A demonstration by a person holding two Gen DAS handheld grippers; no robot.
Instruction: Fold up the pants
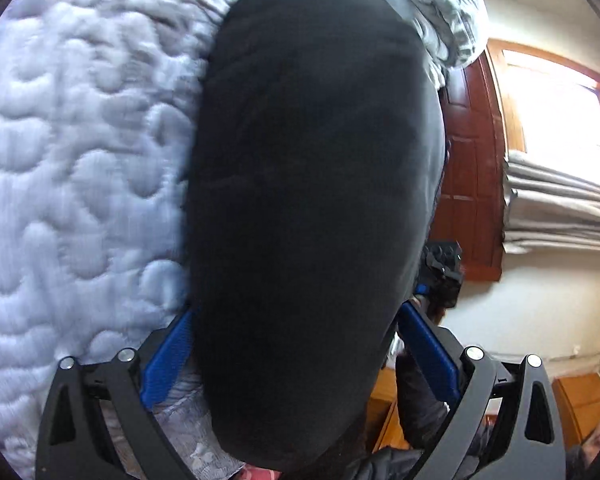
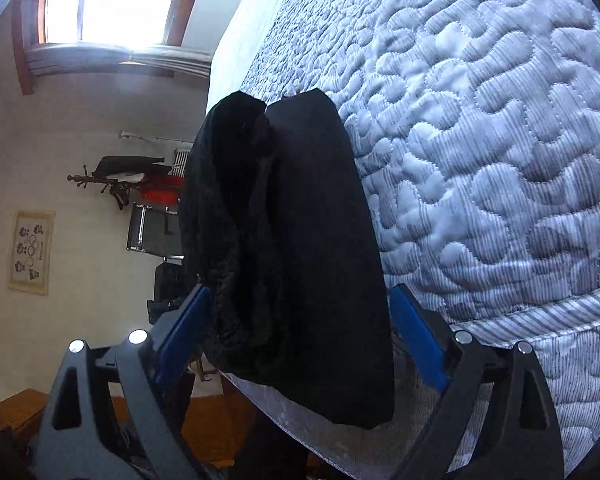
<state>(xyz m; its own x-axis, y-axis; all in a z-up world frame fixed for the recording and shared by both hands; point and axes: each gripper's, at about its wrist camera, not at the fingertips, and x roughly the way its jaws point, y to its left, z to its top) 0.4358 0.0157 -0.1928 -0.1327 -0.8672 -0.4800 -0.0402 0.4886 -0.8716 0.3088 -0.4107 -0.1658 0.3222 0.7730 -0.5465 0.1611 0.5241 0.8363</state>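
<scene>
The black pants lie as a thick folded bundle on the quilted mattress. They fill the middle of the left wrist view. My left gripper stands wide open astride their near end, with a blue pad close against each side of the cloth. In the right wrist view the pants sit by the mattress edge, a fleecy fold showing on their left side. My right gripper is wide open around them, its pads just beside the cloth.
A pale blue duvet is heaped at the far end of the bed. Beyond the bed are a wooden door, a bright window, a coat rack and the wooden floor. A person's dark sleeve shows low down.
</scene>
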